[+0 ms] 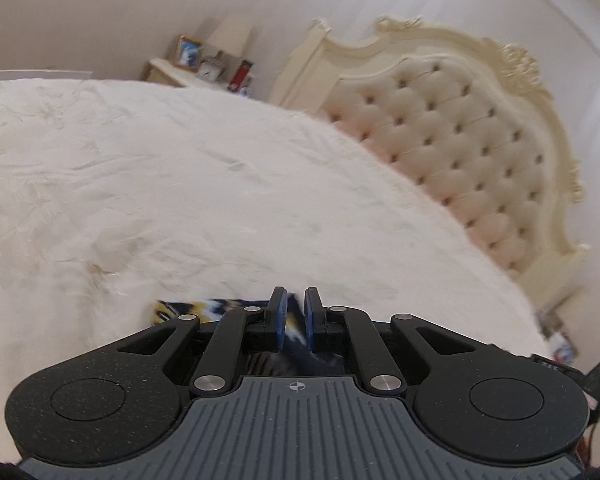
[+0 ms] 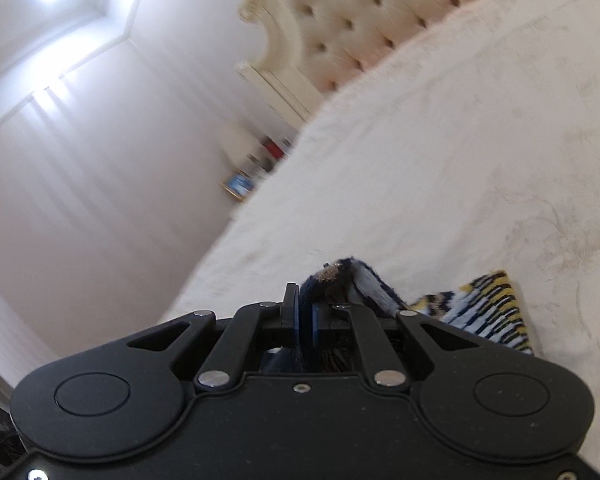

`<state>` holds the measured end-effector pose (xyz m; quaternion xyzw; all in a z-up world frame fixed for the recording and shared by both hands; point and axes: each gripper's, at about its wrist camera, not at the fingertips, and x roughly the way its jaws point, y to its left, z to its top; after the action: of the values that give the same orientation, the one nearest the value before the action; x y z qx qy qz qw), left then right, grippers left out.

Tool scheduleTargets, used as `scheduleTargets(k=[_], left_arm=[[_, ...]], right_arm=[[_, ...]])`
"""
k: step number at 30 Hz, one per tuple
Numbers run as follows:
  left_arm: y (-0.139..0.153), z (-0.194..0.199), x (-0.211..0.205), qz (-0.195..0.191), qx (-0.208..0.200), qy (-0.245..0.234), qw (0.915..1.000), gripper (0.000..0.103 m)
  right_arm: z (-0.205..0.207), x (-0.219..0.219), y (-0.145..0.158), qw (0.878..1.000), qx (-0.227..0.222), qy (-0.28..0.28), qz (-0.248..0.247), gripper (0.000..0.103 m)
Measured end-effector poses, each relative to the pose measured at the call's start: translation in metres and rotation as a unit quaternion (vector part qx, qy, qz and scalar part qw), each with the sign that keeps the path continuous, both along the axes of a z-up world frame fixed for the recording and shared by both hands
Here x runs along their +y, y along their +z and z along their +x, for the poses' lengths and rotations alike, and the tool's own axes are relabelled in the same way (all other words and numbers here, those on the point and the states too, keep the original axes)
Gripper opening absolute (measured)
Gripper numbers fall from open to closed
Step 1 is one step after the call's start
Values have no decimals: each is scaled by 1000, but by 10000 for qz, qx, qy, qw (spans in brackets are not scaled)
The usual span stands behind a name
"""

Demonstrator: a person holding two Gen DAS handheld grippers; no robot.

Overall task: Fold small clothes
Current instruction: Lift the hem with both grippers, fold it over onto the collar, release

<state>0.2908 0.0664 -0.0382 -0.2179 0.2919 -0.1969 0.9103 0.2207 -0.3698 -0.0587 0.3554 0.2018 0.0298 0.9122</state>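
Note:
A small garment with a navy, white and yellow pattern (image 1: 204,309) hangs over the white bed cover (image 1: 180,184). My left gripper (image 1: 295,300) is shut on an edge of it; cloth shows between the blue pads. In the right wrist view my right gripper (image 2: 305,300) is shut on another edge of the same garment (image 2: 488,312), whose navy trim (image 2: 340,276) bunches above the fingertips. The striped part trails to the right over the bed cover (image 2: 440,160). Most of the garment is hidden under both grippers.
A cream tufted headboard (image 1: 460,128) runs along the bed's right side. A nightstand (image 1: 172,74) with a framed picture, a lamp and small items stands beyond the bed's far corner. White walls (image 2: 80,180) lie to the left in the right wrist view.

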Motion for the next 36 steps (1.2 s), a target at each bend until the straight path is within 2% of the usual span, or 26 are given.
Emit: scheduleTargets(k=[3,7,9,15,17,21,23,24,25,26,27,29,33,35,36], left_arm=[[-11,14,1,303,173,126,9993,10],[-25,15,-5,804,180,-288,9962,12],[-32,15,-11,1128,140,-547,9920,28],[-52,10,-15,1614,198,-670,9844,28],[-57,13,-19,1829,210,-797,9797,31],[-67,22,-35,2384,231,-1092,9647,37],[-72,29,-40,2404,271,-1142,9636,43],[-73,33,-41,2346,297,-1139,9649,50],[-73,36,-42,2268,303,-1113,9671,51],[-73,39,-41,2153,304,-1130,9695,50],[-73,41,-41,2021,319,-1215,9713,40],[-70,38,-41,1887,215,-1284,9734,4],[-55,13,-31,1767,-241,-1044,9784,4],[-44,5,-20,1488,-409,-922,9837,4],[-41,7,-15,1359,-348,-915,9859,4]], right_arm=[[17,3,-15,9995,273,-38,-171,14],[22,2,-24,9989,399,-100,-208,14],[22,2,-24,9987,441,-115,-218,14],[21,-1,-22,9987,459,-85,-220,14],[24,-1,-20,9986,469,-41,-244,15],[23,1,-20,9985,468,60,-265,15],[22,4,-20,9984,476,113,-277,16],[23,5,-20,9984,474,138,-287,16],[22,5,-19,9984,467,163,-291,16],[22,6,-19,9983,460,182,-297,16],[22,6,-19,9983,458,202,-302,16],[20,8,-18,9982,441,267,-314,16],[11,15,-7,9974,252,509,-446,16],[9,17,1,9972,83,574,-463,16],[11,16,3,9976,25,554,-420,16]])
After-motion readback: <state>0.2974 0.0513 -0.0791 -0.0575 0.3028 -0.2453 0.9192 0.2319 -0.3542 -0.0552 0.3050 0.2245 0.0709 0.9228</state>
